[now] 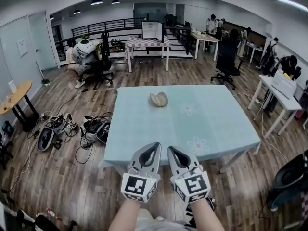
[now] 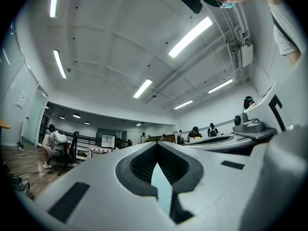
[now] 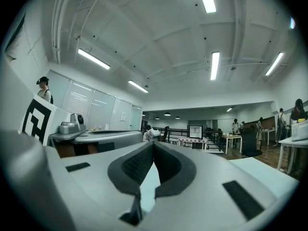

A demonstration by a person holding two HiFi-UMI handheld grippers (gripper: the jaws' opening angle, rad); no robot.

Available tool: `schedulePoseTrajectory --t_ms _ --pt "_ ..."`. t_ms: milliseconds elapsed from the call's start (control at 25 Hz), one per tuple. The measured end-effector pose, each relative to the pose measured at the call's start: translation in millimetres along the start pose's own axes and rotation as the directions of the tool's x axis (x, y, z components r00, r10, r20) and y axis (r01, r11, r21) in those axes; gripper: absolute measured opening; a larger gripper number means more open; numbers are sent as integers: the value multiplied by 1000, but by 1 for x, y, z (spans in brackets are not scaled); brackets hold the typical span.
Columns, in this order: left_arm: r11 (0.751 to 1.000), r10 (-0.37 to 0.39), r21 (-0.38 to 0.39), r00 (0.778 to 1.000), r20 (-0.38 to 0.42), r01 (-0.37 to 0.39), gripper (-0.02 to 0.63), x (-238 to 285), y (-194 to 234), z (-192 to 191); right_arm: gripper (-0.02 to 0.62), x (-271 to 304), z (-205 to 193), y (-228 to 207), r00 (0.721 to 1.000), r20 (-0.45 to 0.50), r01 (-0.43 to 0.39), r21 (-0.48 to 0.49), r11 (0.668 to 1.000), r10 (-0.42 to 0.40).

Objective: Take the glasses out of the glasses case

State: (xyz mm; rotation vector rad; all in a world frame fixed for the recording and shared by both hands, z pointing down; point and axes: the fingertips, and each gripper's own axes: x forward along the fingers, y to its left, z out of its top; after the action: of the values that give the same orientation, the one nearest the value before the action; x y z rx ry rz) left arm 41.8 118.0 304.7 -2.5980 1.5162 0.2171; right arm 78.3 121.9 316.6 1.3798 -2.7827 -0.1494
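**Reach not yet begun: both tongs idle at the near edge, case far across the table**

The glasses case [image 1: 159, 99], a pale rounded shell, lies alone on the light blue cloth of the table [image 1: 216, 124], towards its far side and a little left of centre. From the head view it cannot be told whether the lid is up or down, and no glasses show.

The left tongs [image 1: 153, 150] and right tongs [image 1: 174, 153] hang side by side over the table's near edge, well apart from the case. Each gripper view shows its jaws brought together at the tips with nothing between them: only a sliver of blue cloth shows through the hollow behind the tips of the left tongs [image 2: 157, 146] and the right tongs [image 3: 153, 144].

The task looks to be at its very start, with the approach to the case as the step in hand. The next move would call for both tongs to travel forward and part their jaws, probably one to steady the shell while the other works the lid or lifts the glasses out. A light case on smooth cloth may slide if pushed from one side only.
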Motion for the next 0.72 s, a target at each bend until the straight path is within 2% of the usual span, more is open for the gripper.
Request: schedulePoseTrajectory --t_ms 280,720 --pt "1000 8 -2 1000 -19 -8 8 17 15 -10 6 19 -6 -10 1000 -10 -4 5 1000 4" --pt "1000 -30 -3 999 -15 30 8 78 49 -20 6 69 -9 -61 999 -24 33 -37 999 -34"
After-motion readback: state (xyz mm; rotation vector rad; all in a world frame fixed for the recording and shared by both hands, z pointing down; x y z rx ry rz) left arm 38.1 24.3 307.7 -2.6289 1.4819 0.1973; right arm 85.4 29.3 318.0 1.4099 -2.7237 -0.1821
